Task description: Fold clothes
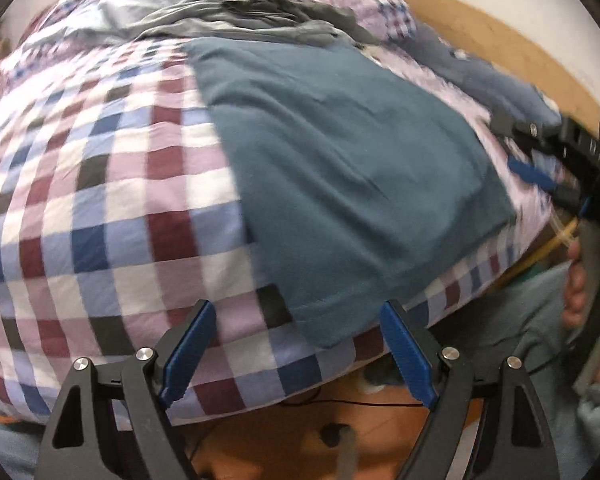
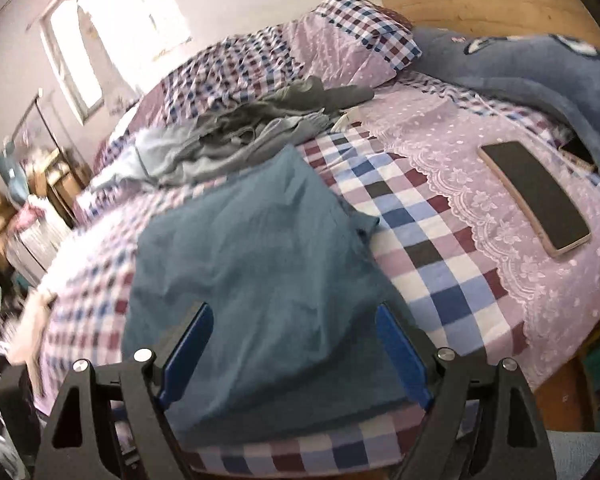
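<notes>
— Checked bedding is covering the bed (image 2: 440,240), and the teal garment (image 2: 260,248) is lying on it near the front edge, already folded into a rough rectangle.

— Where are the grippers sitting?

— The left gripper (image 1: 296,344) is hovering just off the garment's near corner with its jaws spread wide and nothing between them. The right gripper (image 2: 294,348) is hanging over the garment's near end, jaws likewise released. In the left view the right gripper is showing at the far side of the cloth, with a hand (image 1: 584,280) on its grip.

— How is that garment going to handle?

— I'm judging it as soft, light knit; it's lying limp with shallow creases, so it will sag and slide if pinched through one layer only. I'd be taking it at the two near corners, biting through every layer at the hem.

— Anything holding other things?

— No containers are showing. A grey pile (image 2: 252,132) of loose clothes is waiting beyond the garment, a phone (image 2: 536,196) is lying on the lace-edged cloth to the right, and a blue blanket (image 2: 540,76) is bunched by the headboard.
</notes>
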A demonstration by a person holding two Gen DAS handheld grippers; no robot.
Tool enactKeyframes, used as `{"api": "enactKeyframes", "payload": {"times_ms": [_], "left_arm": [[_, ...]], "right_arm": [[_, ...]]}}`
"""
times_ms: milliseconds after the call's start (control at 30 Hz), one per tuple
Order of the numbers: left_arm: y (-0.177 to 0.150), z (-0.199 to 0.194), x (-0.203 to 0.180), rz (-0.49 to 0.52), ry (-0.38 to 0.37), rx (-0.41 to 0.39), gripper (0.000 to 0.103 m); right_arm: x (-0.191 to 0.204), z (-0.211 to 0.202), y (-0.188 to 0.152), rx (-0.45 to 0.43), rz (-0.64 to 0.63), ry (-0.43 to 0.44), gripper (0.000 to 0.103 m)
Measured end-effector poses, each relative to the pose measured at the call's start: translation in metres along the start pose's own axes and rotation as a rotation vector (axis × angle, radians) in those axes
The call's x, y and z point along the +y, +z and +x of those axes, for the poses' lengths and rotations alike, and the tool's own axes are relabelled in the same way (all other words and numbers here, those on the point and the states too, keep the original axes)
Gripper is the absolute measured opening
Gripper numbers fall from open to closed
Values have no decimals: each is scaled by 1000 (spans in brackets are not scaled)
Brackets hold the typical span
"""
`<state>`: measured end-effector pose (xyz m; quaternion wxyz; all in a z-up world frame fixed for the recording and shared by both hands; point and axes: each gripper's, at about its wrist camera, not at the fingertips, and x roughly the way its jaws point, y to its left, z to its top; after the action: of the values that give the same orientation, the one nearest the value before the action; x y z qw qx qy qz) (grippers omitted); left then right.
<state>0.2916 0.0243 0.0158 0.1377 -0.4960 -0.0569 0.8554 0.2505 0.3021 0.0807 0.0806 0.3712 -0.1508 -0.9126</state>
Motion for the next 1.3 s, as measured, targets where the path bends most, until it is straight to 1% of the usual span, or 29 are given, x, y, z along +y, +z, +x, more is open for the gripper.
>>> {"api": "enactKeyframes", "payload": {"times_ms": [100,167,200,267,333,400,533,667,867,967,1133,1200,1233,1267,1300], "left_arm": [[2,-8,19,-118,-89,-24,87],[3,-14,33,-201,-158,-48,87],[2,-14,39,-231,-184,-52,87],[3,-12,52,-316,-270,-48,87],[3,-8,63,-380,-356,-40,87],[2,-3,69,-430,-446,-32,87],[2,10,65,-449,-504,-7,87],[6,19,71,-478,-524,38,87],[8,37,71,-552,-646,85,87],[3,37,77,-590,-695,96,87],[1,42,81,-634,-717,107,87],[1,41,80,-640,-717,106,78],[0,42,81,-642,-711,109,69],[0,42,81,-644,-705,111,63],[-1,42,81,-647,-699,114,62]], "right_arm": [[-8,8,3,18,52,33,86],[-11,16,0,60,80,48,86],[-12,21,-2,88,85,42,86],[-12,28,-7,142,85,17,86],[-12,30,-10,161,77,1,86],[-11,27,-12,158,63,-14,86],[-7,20,-12,123,28,-19,86],[-6,13,-10,83,24,1,86],[-9,12,-9,68,48,19,86],[-5,12,-9,63,33,36,86],[13,12,-11,42,-49,49,86],[18,10,-13,34,-78,55,86],[19,10,-14,33,-85,59,86],[20,9,-14,33,-87,65,86],[20,9,-14,31,-86,73,86]]}}
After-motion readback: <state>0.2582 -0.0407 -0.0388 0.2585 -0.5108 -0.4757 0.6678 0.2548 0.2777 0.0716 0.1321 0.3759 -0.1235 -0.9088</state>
